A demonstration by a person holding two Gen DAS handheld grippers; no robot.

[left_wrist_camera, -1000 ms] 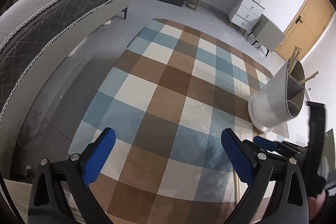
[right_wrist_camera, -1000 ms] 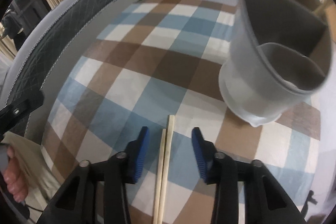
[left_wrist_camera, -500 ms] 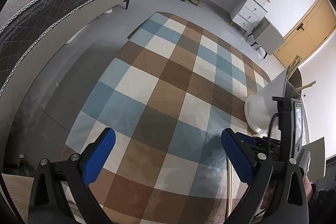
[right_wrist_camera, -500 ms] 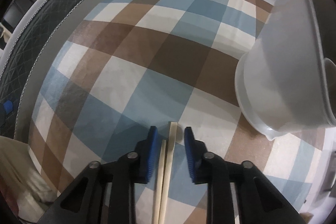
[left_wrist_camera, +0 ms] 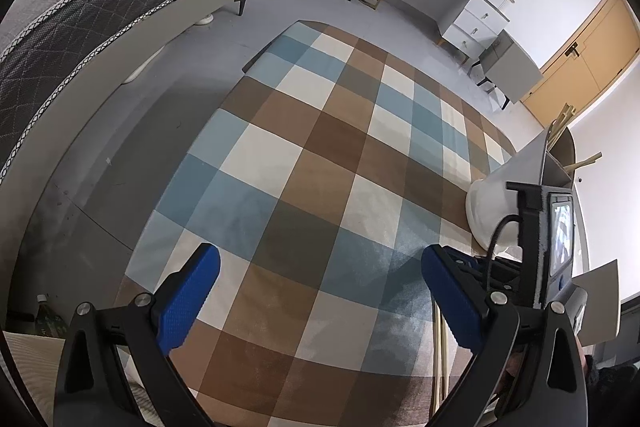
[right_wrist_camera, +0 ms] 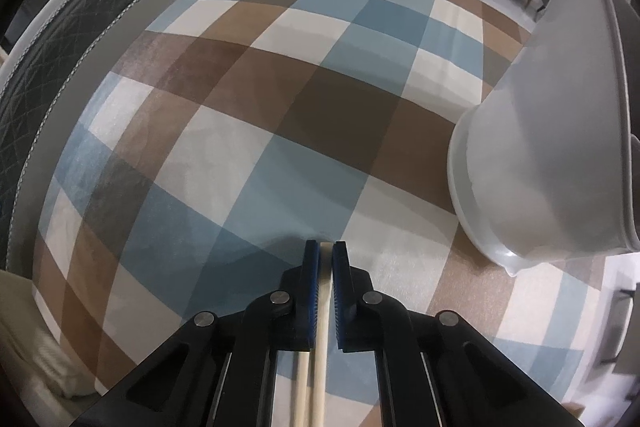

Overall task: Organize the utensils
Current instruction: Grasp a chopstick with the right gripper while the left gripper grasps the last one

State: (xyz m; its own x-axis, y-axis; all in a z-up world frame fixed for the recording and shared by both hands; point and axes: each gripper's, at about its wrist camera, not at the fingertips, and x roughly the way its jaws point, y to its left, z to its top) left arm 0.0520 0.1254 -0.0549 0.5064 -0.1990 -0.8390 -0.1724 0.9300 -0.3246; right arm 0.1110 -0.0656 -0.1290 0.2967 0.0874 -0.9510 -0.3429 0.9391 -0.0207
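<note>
Right claw [right_wrist_camera: 326, 259] has just been closing and is now clenched on a pair of wooden chopsticks [right_wrist_camera: 323, 323], which lie lengthwise between its blue pads on the checked rug [right_wrist_camera: 256, 115]. White utensil holder [right_wrist_camera: 552, 163] stands on the rug to the right, apart from the chopsticks. Left claw [left_wrist_camera: 320, 303] is released, jaws wide, nothing between them, hovering above the rug. Bed [left_wrist_camera: 92, 11] at left
</note>
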